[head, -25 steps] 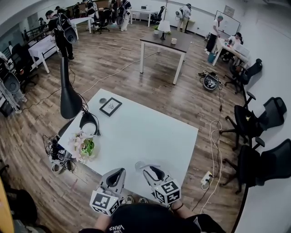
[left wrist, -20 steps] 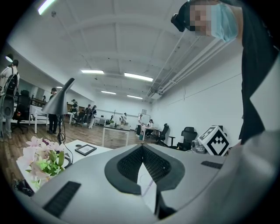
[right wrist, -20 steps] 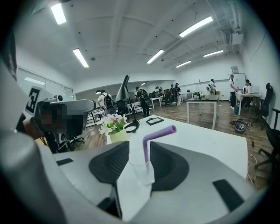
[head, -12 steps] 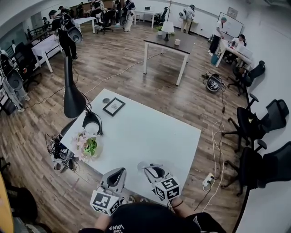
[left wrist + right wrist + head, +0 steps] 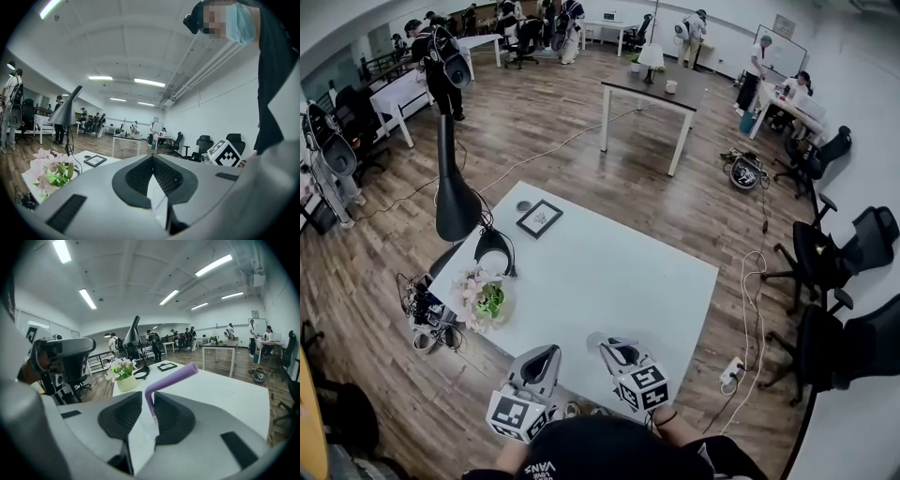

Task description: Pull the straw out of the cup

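**Office table, straw between the jaws: finish the pinch, then lift straight**

White table (image 5: 609,272) fills the middle of the head view. The cup (image 5: 597,341) stands near the table's lower edge, right at the tip of the right gripper (image 5: 149,401). In the right gripper view the purple straw (image 5: 171,378) rises between that gripper's jaws and bends off toward the upper right. The jaws have just been closing on it. The straw lies against the right-hand pad, but a thin gap shows at the other pad, so the pinch looks unfinished. The left gripper (image 5: 152,160) sits at lower centre of the head view, tips together and holding nothing.

To do this well, close until both pads press the upright part below the bend, gently enough not to crush it. Then draw the straw up along its own line, not sideways. The cup looks light and nothing steadies it, so a slanted pull could tip it over the table's lower edge.
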{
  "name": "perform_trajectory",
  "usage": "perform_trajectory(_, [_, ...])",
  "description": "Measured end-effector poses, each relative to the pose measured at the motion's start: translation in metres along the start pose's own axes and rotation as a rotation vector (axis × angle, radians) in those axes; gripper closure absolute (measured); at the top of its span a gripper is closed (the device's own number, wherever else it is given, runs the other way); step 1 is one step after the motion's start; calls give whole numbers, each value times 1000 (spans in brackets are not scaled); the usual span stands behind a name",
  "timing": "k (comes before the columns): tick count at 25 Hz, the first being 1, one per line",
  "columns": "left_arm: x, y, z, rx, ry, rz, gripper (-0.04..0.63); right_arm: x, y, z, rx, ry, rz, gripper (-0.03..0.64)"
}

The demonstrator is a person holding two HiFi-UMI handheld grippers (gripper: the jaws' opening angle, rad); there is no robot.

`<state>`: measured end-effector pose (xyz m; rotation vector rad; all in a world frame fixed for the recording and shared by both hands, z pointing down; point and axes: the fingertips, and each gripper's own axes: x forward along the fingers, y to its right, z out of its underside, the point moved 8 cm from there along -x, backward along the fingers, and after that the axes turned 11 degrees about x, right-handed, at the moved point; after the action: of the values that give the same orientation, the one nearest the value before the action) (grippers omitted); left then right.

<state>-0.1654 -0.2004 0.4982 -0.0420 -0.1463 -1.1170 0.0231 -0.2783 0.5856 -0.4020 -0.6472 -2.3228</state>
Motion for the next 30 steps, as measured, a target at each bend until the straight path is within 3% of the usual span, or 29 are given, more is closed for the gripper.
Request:
perform_trajectory(6, [0,0,-1,1,5,2,584,-3,3,-2,10,18,29,571])
perform_trajectory(30, [-2,4,-1,-7,20,38,584,-28,-13,-22,-27,111,61,578])
